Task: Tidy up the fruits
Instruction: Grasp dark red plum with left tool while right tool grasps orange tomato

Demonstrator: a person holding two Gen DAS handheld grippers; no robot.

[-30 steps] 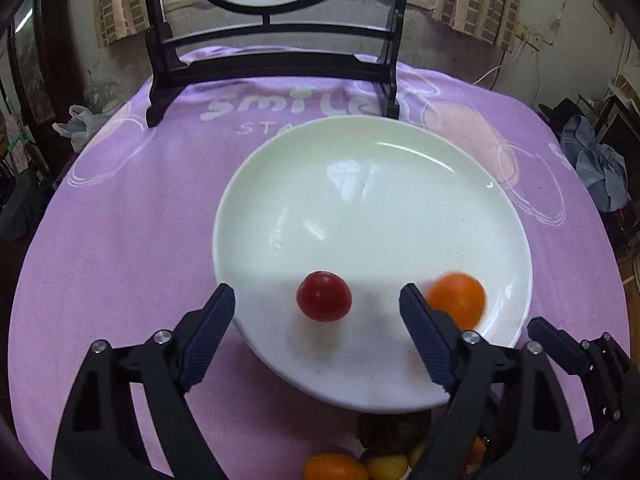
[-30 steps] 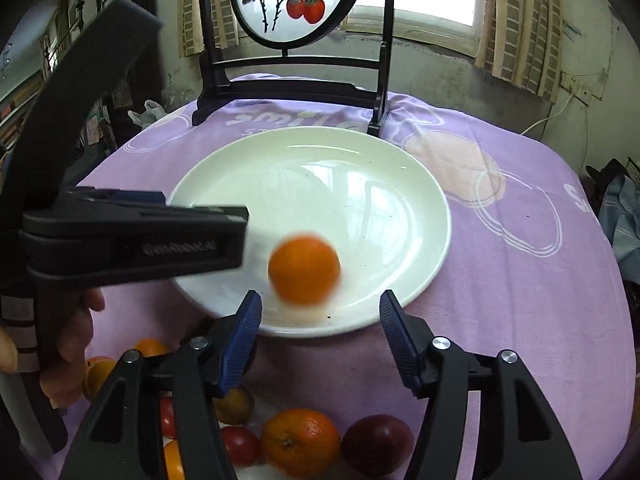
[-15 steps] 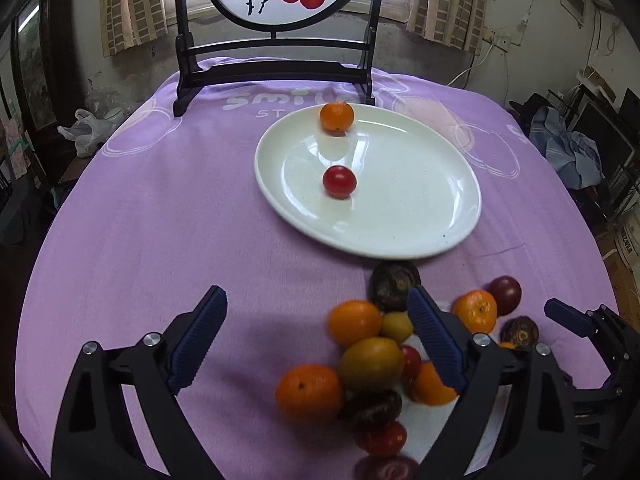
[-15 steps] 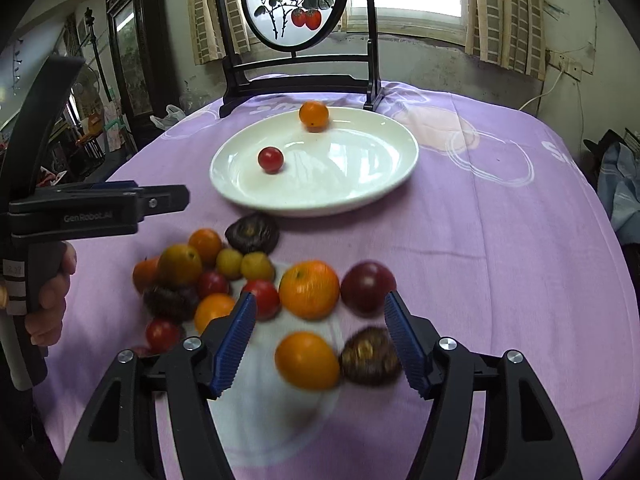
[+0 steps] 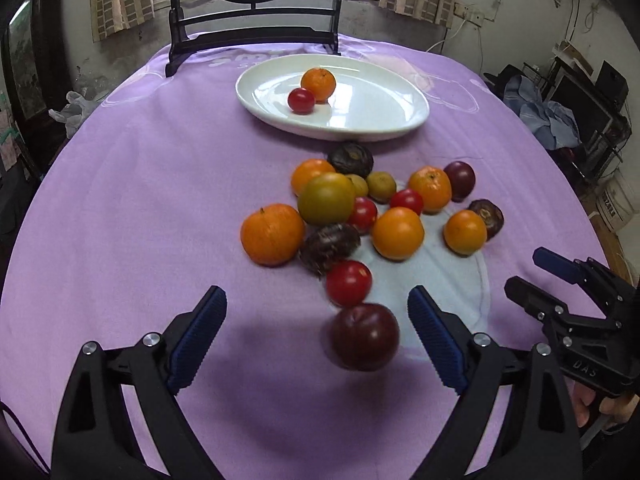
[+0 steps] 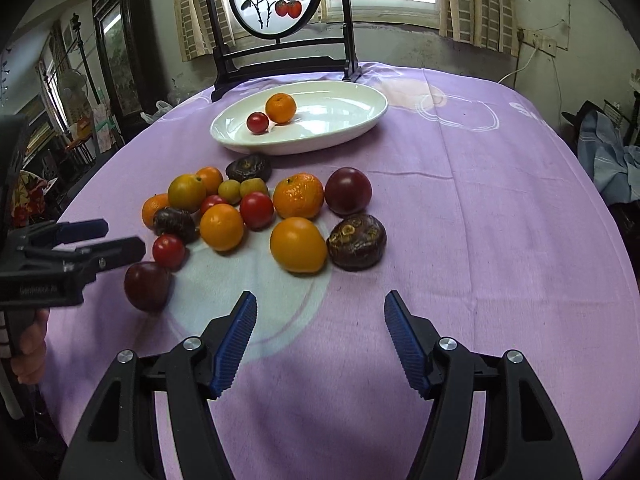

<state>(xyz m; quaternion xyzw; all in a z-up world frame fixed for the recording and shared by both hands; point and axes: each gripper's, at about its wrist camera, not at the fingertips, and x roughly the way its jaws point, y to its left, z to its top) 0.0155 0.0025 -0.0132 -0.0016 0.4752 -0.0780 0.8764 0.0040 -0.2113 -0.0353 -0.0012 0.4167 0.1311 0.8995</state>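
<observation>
1. Left wrist view: left gripper (image 5: 316, 340), jaws just widened and empty, has pulled back from the white plate (image 5: 380, 126) to straddle a dark plum (image 5: 365, 342); right gripper (image 6: 316, 340) likewise retreated, spread, empty.
2. Both deliveries look finished; next pick likely.
3. Plate: one tangerine (image 5: 318, 84), one cherry tomato (image 5: 301, 100). Cloth: about sixteen fruits.

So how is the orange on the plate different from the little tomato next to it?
The orange is bigger than the tomato. The orange is orange and looks dull and dimpled; the tomato is red, smooth and shiny. The orange sits farther back on the plate, the tomato nearer the pile. Both are round, and they sit side by side on the plate.
</observation>
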